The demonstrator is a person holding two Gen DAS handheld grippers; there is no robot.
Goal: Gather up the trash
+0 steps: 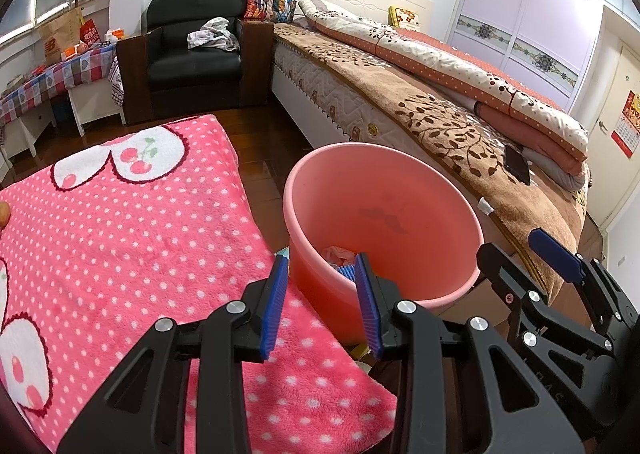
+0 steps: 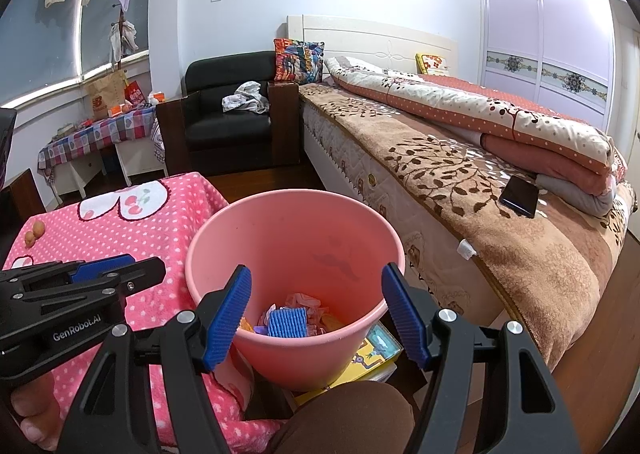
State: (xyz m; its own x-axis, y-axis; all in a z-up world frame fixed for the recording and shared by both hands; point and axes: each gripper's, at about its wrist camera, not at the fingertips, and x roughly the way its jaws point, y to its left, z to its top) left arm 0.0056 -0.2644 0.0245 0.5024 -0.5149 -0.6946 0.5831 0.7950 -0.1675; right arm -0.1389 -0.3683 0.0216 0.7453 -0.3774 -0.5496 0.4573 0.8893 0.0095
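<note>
A pink plastic bucket (image 1: 384,214) stands between the pink dotted blanket (image 1: 132,222) and the bed; it also shows in the right wrist view (image 2: 296,238). Inside lie trash pieces: a blue foam net (image 2: 287,321), crumpled pink wrappers (image 2: 306,301) and an orange scrap. My left gripper (image 1: 320,294) is open and empty, over the bucket's near rim. My right gripper (image 2: 316,314) is open wide and empty, right over the bucket's near rim. Each gripper shows at the edge of the other's view.
Two small round fruits (image 2: 34,234) lie on the blanket's far left. A dark phone (image 2: 520,196) lies on the bed (image 2: 460,174). A yellow book (image 2: 372,354) lies under the bucket. A black armchair (image 2: 232,114) and a checked table (image 2: 96,134) stand behind.
</note>
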